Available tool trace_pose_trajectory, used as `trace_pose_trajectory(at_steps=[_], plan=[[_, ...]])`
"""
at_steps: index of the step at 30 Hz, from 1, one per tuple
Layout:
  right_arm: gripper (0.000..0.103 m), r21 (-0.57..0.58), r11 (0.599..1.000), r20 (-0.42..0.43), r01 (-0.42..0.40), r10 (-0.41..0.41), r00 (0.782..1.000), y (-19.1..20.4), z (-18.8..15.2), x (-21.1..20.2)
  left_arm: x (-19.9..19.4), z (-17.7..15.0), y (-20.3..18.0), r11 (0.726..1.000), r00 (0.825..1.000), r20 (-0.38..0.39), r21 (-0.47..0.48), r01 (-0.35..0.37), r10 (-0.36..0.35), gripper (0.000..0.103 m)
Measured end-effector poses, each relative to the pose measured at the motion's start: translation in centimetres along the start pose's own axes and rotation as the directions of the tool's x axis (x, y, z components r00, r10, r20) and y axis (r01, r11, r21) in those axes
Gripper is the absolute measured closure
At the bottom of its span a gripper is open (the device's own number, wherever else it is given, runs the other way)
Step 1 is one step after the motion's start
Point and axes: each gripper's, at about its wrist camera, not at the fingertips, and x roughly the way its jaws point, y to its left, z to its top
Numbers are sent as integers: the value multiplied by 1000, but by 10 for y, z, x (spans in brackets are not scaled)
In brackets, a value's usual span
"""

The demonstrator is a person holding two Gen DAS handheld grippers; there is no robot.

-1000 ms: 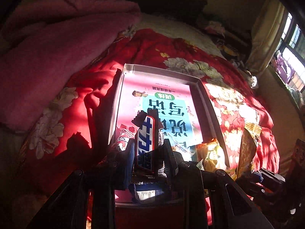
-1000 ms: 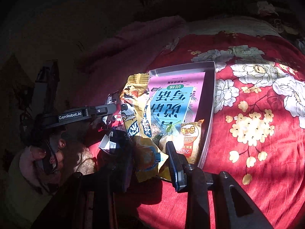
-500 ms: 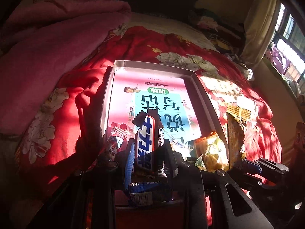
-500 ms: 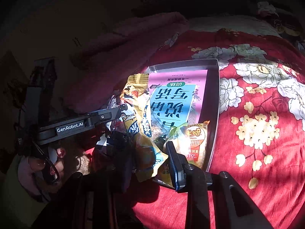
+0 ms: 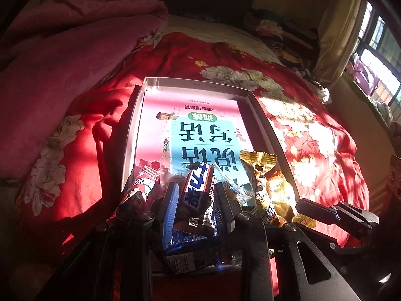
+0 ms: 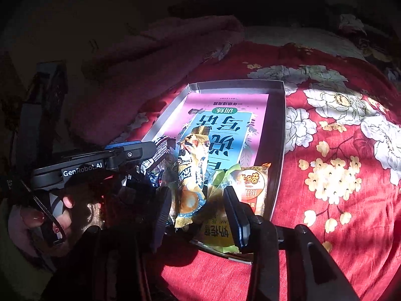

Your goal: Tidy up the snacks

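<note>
A shallow grey tray [image 5: 195, 84] lies on the red flowered quilt with a pink and blue book [image 5: 200, 130] flat inside it. My left gripper [image 5: 196, 193] is shut on a brown, blue and white chocolate bar [image 5: 198, 183] over the tray's near end. My right gripper [image 6: 199, 208] hangs over the near right corner. Its jaws are opening, and a long yellow snack packet [image 6: 193, 175] stands between them with neither pad pressing on it. That yellow packet [image 5: 260, 175] leans among other snacks. The left gripper [image 6: 147, 150] shows beside it.
An orange-red packet [image 6: 253, 185] and a yellow-green one [image 6: 218, 233] lie in the tray's near right corner. A red and white wrapper [image 5: 142, 183] and a blue wrapper [image 5: 185, 240] lie at the near left. A pink blanket [image 5: 62, 57] is heaped on the left. A hand [image 6: 37, 215] grips the left tool.
The right gripper carried the yellow packet leftward over the tray's near end and its jaws have spread off it. The left gripper kept its grip on the bar and barely moved.
</note>
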Motion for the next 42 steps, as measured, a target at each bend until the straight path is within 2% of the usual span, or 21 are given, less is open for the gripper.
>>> trace_pose_trajectory(at_steps=[4,9,11,14,18,22,26,30,34,42], plan=[[56,-16,1000,32,4,-4,999,1,1,-11,-6,2,-3,1000,1000,25,9,3,-4,57],[52,-21,1000,80,17,-15,997,0,4,-30,-17,3,-9,1000,999,49,11,-12,12,50],[50,-41,998,107,46,-41,993,2,4,-41,-25,3,-11,1000,997,70,1,-18,18,43],[39,-82,993,155,90,-76,985,7,4,-58,-42,4,-15,1000,994,106,-15,-7,9,30],[35,-126,984,213,128,-99,972,14,4,-81,-57,-3,-27,1000,993,121,-15,-16,17,27],[24,-125,983,242,135,-101,965,19,-1,-103,-65,-22,-39,1000,996,83,-25,-13,15,26],[16,-112,988,216,105,-79,973,22,-12,-117,-73,-49,-52,999,998,45,-9,-49,50,26],[12,-98,988,161,122,-106,981,21,-27,-119,-79,-70,-58,998,998,9,-6,-59,59,26],[9,-53,991,124,124,-117,985,12,-39,-117,-83,-73,-59,998,998,7,-10,-70,70,26],[7,-33,990,125,140,-135,983,8,-41,-117,-83,-76,-64,997,997,0,7,-75,75,26]])
